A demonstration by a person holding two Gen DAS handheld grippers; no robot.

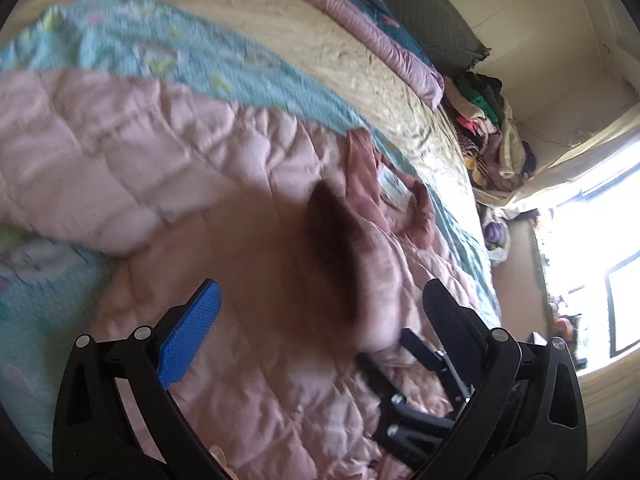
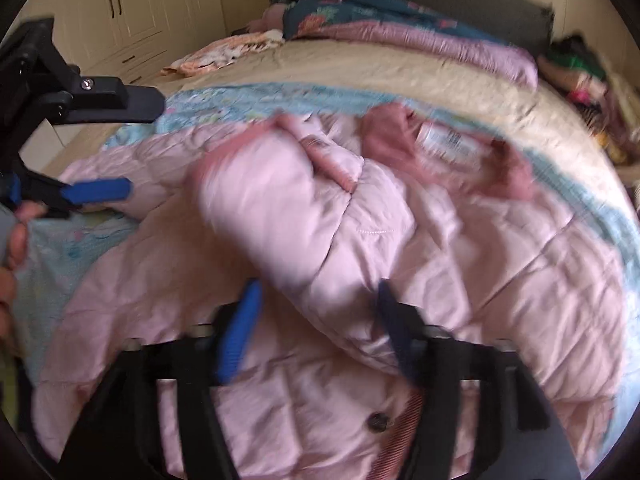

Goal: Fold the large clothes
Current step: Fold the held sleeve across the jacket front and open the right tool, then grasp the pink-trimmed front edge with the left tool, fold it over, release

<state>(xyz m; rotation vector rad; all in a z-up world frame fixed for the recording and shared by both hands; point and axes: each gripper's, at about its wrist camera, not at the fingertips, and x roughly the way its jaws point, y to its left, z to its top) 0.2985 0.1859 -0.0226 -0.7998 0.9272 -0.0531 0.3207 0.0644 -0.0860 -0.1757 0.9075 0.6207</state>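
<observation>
A pale pink quilted jacket (image 2: 460,248) lies spread on a light blue patterned blanket (image 2: 256,96) on the bed. Its darker pink collar with a white label (image 2: 444,140) faces the headboard. One sleeve (image 2: 288,208) lies folded across the body. My right gripper (image 2: 320,312) is open, its jaws astride the sleeve's lower end, holding nothing. My left gripper (image 1: 324,300) is open above the jacket (image 1: 240,240); it also shows at the left edge of the right wrist view (image 2: 144,148). The right gripper (image 1: 416,384) shows in the left wrist view.
The bed has a beige sheet (image 2: 360,68), a rolled purple and teal quilt (image 2: 400,36) by the dark headboard, and a folded floral cloth (image 2: 224,52). A heap of clothes (image 1: 492,136) stands beside the bed. Cupboards (image 2: 132,12) are at the left, a bright window (image 1: 600,260) at the right.
</observation>
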